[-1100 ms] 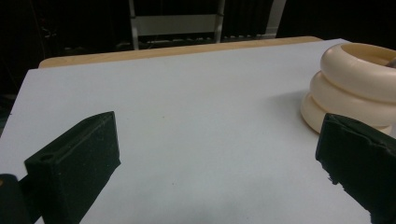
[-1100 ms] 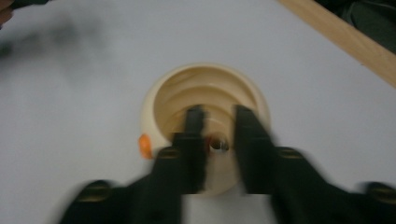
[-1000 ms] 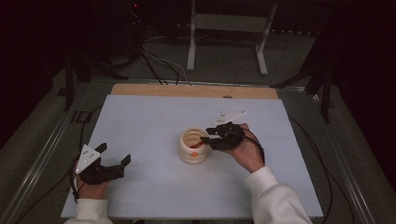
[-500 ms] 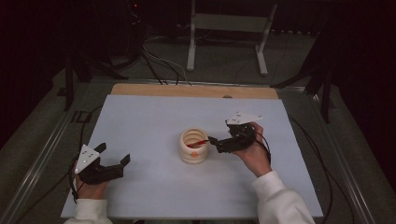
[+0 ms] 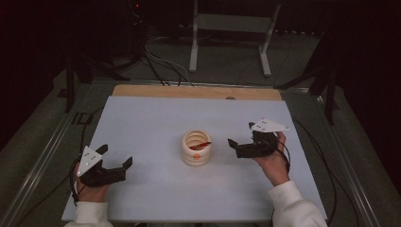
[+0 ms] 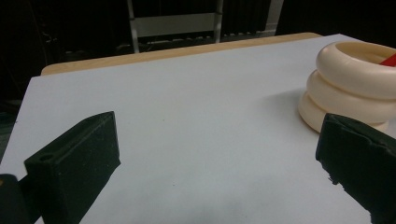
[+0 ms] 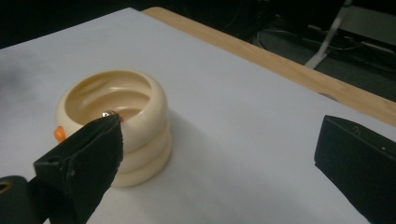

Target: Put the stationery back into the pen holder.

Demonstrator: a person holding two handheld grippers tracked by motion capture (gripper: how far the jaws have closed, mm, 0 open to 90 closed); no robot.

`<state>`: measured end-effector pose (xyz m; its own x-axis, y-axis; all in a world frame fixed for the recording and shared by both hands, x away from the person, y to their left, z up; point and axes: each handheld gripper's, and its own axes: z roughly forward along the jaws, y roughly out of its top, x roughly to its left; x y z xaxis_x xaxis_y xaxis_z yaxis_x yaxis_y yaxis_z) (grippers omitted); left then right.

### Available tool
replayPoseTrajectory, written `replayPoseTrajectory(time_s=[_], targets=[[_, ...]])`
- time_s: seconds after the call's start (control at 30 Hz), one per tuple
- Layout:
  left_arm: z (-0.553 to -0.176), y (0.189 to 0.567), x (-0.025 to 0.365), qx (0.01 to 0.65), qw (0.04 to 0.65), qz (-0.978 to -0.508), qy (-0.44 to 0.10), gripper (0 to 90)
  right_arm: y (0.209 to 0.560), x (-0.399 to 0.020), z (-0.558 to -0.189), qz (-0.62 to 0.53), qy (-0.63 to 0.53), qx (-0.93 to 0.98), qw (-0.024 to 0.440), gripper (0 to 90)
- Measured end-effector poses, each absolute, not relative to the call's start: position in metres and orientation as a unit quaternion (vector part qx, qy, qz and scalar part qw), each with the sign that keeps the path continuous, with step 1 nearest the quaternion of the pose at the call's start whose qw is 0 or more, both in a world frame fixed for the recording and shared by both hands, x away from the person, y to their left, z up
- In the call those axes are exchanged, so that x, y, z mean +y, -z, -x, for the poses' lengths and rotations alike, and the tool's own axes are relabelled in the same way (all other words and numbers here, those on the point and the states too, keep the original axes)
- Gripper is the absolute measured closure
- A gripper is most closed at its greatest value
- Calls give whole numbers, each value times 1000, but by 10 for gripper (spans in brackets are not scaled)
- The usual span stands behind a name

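Since a red-and-orange pen (image 5: 201, 144) already leans inside the cream ribbed cup (image 5: 196, 148), tilted with its upper end toward the right gripper (image 5: 243, 145) just beside the cup, the placing looks done, and both that gripper and the left gripper (image 5: 113, 163), well apart from the cup, gape wide and empty.

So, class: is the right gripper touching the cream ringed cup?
Apart. The high view shows bare white table between the right gripper and the cup; its fingers are open and hold nothing.
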<state>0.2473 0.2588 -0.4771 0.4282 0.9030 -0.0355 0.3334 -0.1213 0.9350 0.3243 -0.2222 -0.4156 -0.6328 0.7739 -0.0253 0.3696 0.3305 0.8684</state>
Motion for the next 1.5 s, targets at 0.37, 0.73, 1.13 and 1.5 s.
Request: replayPoseTrajectory(time_s=[0.37,0.73,1.13,1.5], targets=[[-246,475,259,445,488,-692,-291,3,428,-241,-312,-384,-447,773,236,16],[-243,472,256,435,492,-696,-291,3,455,-263,-292,-400,-452,761,237,16],[-242,474,258,433,498,-692,-293,3,472,-282,-273,-421,-480,725,258,17],[-244,477,255,431,496,-695,-292,3,483,-298,-257,-436,-502,694,276,17]])
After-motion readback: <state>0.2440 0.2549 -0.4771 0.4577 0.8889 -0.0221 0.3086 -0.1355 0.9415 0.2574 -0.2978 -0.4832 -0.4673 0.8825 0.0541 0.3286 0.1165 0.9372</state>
